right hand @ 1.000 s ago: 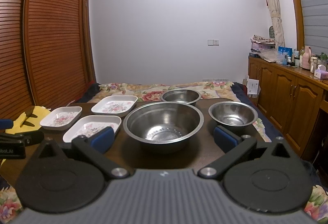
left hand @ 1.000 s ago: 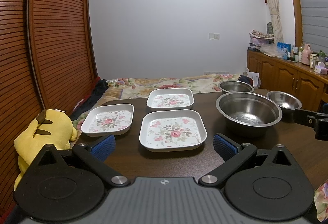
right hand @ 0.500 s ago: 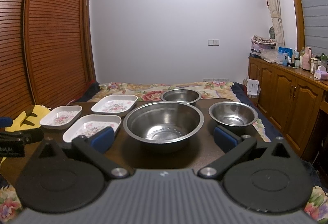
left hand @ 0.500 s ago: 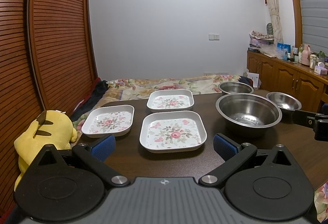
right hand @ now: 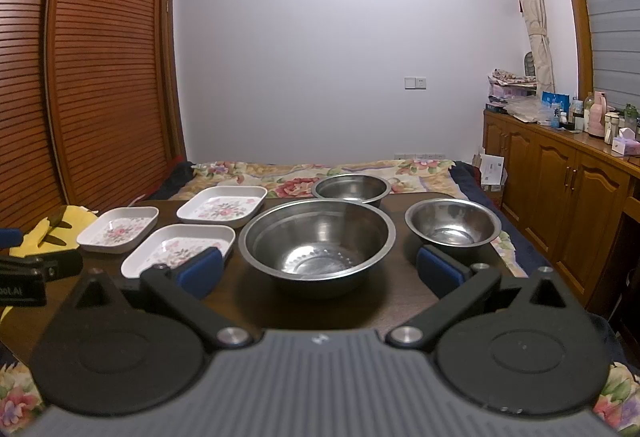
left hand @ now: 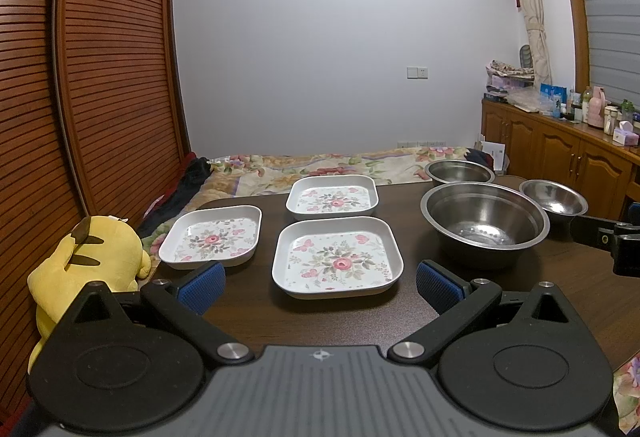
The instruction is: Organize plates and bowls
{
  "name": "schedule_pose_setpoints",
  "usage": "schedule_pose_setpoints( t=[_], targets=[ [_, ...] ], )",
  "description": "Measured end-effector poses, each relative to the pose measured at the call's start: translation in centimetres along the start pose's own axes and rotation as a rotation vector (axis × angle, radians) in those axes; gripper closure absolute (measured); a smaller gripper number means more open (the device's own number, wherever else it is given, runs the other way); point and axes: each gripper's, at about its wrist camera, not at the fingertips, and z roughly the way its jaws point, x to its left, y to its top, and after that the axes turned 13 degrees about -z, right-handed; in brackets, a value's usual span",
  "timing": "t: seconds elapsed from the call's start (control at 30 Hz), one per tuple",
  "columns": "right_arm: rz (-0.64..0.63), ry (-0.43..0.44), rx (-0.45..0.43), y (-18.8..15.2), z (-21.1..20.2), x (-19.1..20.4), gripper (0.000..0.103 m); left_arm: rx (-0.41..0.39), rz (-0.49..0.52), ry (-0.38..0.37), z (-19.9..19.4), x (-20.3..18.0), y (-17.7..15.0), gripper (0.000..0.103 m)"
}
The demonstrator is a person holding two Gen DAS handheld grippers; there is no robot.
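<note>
**Ana:** Left wrist view first, from the left edge across. What sits around the big steel bowl?

**Ben:** Far to its left, off the edge of the dark surface, a yellow plush toy. Then three white flowered plates: the left plate, the near plate just left of the big bowl, and the far plate behind that one. None of them touch. Behind the big bowl stands a second steel bowl; to its right a small steel bowl.

**Ana:** And the left gripper?

**Ben:** Its blue fingers stand wide apart with nothing between them, low over the surface, in front of the near plate.

**Ana:** The right wrist view?

**Ben:** The right gripper faces the big bowl head on. Its fingers are spread wide too, one on each side of the bowl and nearer than it, holding nothing. A bed with a flowered cover lies beyond the big bowl.
</note>
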Motion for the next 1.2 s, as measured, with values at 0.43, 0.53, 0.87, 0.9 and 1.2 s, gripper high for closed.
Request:
schedule_pose_setpoints(
  t=[0.43, 0.53, 0.87, 0.9, 1.2],
  targets=[
    [0.0, 0.002, 0.001, 0.0, 0.0, 0.0, 0.0, 0.0, 0.0, 0.0, 0.0, 0.0, 0.0, 0.0],
    [-0.003, 0.002, 0.0, 0.0, -0.1, 0.0, 0.0, 0.0, 0.0, 0.0, 0.0, 0.0, 0.0, 0.0],
    [-0.005, 0.002, 0.002, 0.0, -0.1, 0.1, 0.0, 0.008, -0.002, -0.002, 0.1, 0.0, 0.0, 0.0],
    [-0.005, 0.003, 0.002, 0.0, 0.0, 0.1, 0.0, 0.01, -0.002, -0.002, 0.1, 0.0, 0.0, 0.0],
    [-0.008, 0.008, 0.017, -0.4, 0.5, 0.2, 0.0, 0.056, -0.01, 0.0, 1.6, 0.6, -0.7, 0.0]
  ],
)
